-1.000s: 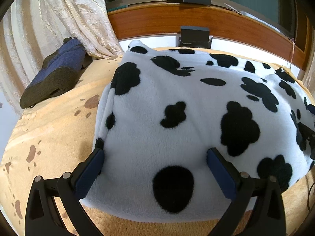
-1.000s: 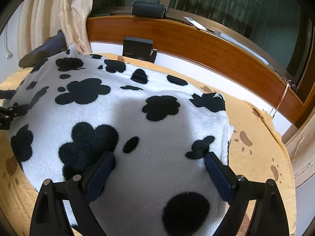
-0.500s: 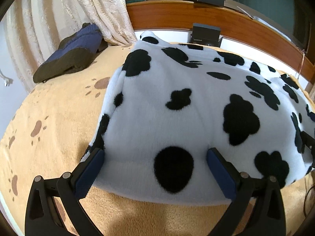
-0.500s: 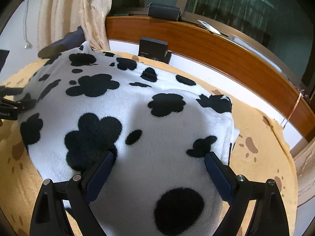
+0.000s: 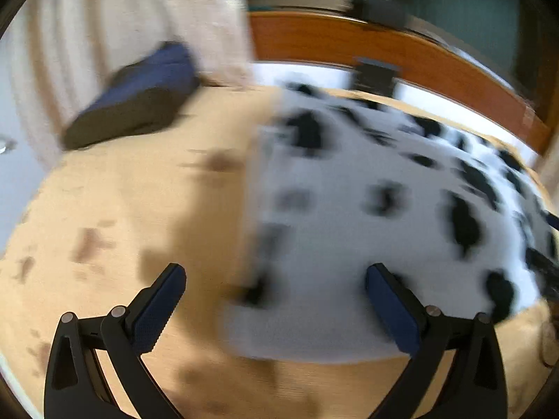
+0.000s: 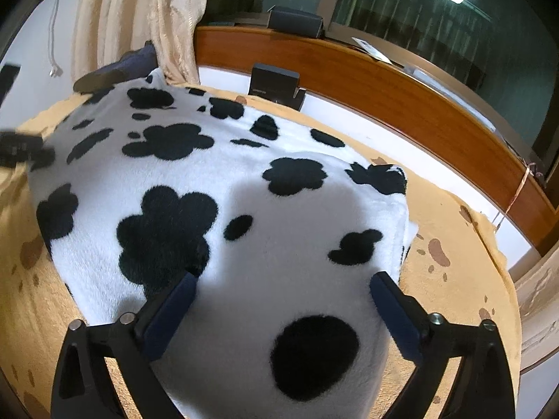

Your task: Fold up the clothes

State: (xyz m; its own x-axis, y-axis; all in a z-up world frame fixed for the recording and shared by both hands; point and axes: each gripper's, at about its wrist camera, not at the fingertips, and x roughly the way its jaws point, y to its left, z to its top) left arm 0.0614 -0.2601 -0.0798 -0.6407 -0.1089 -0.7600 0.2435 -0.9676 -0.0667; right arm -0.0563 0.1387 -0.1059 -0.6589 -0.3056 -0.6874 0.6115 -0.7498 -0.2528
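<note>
Garment: a white fleece garment with black paw-like spots is spread over the centre and left of the right wrist view; in the left wrist view it fills the right half of the frame, heavily blurred.
Fold state: a layered edge is seen at the garment's right side, so at least 1 fold appears to lie in place; whether more folds are wanted cannot be told.
Surface: a tan blanket with brown paw prints is seen under the garment.
Left gripper: the jaws are spread wide and nothing is held; the garment's left edge lies between them.
Right gripper: the jaws are spread wide above the garment's near right part; nothing is pinched.
Risk, single layer: only the top layer may be caught, because the plush pile hides the layer edges; the fold would then be opened.
Risk, blanket: the tan blanket may be pinched together with the garment, since the left jaws straddle both.
Risk, slip: thick fleece may be lost from a shallow bite.
Risk, clutter: a dark blue bundle at the upper left could be brushed by a wide sweep.
</note>
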